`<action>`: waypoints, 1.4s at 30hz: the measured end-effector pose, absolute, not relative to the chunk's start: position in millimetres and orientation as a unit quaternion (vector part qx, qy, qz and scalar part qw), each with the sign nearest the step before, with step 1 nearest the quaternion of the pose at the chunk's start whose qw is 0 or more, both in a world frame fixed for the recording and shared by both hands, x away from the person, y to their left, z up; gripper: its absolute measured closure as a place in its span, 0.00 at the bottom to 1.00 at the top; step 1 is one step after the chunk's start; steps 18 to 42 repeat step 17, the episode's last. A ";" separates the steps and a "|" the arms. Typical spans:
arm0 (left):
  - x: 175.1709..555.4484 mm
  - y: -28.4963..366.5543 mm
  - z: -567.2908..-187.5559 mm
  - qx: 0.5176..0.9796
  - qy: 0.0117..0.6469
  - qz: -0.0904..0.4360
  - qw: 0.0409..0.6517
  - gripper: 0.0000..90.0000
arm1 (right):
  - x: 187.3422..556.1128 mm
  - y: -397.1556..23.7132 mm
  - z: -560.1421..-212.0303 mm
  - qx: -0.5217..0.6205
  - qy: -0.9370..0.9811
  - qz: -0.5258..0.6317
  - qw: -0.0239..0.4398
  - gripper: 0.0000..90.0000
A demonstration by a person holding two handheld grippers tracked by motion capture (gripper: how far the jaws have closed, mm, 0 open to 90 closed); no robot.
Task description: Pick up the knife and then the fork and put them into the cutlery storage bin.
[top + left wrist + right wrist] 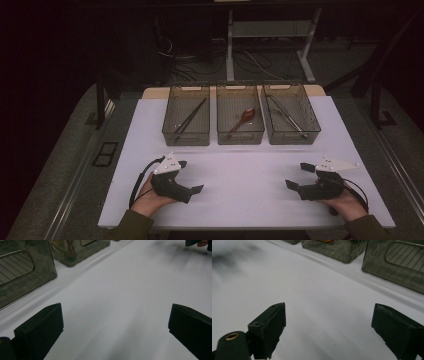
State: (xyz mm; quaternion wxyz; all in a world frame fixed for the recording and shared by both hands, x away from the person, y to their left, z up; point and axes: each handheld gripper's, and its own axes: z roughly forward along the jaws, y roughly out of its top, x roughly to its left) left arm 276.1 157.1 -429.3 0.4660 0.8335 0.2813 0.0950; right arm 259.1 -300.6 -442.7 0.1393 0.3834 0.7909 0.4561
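Both tongs rest low on the white table, nothing in them.
Left tongs (190, 176) and right tongs (299, 175) gape apart at the near edge; three bins (186, 135) stand far, well apart from them.

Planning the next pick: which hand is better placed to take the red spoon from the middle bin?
Neither clearly: the red spoon lies centrally. Both the left gripper and right gripper rest open and empty, about equally far away.

Wide-apart jaws over white table (120, 302)
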 end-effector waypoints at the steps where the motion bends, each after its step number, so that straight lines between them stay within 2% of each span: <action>1: 276.1 157.0 -429.3 0.834 0.281 0.095 0.466 0.00 | 259.2 -300.4 -442.9 0.384 0.791 0.456 0.139 0.14; 42: 276.1 157.3 -430.0 0.835 0.280 0.094 0.464 0.00 | 259.6 -300.2 -444.1 0.387 0.791 0.454 0.139 0.14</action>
